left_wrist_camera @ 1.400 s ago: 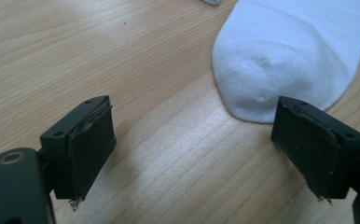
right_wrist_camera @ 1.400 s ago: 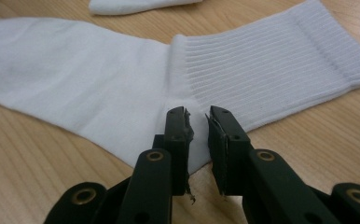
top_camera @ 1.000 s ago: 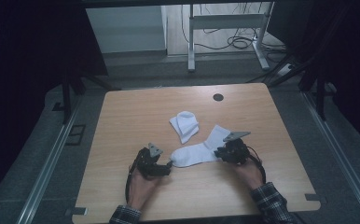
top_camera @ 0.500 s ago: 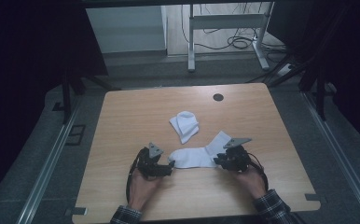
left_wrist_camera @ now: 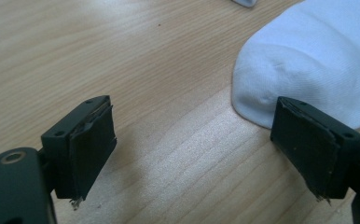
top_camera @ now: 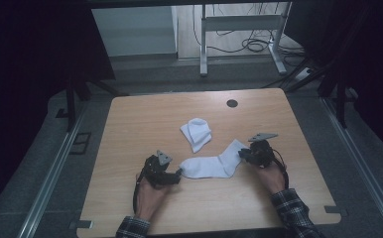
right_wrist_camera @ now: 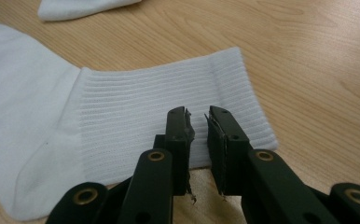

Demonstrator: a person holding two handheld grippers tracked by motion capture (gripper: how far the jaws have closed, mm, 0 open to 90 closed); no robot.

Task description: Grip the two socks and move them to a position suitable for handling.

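Sock (top_camera: 210, 165) cuff is being approached by the nearly closed, still empty right hand-held gripper (right_wrist_camera: 199, 122), jaws just narrowing; left hand-held gripper (left_wrist_camera: 194, 140) is being kept open at the toe.

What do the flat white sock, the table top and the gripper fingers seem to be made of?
Flat white sock: likely knitted cotton blend, matte; fine ribbing runs along the cuff.
Light wooden table top: wood or wood-look laminate, smooth; pale grain lines show.
Black gripper fingers: hard plastic, probably, faced with dark pads that look like rubber or tape, frayed at the edges.
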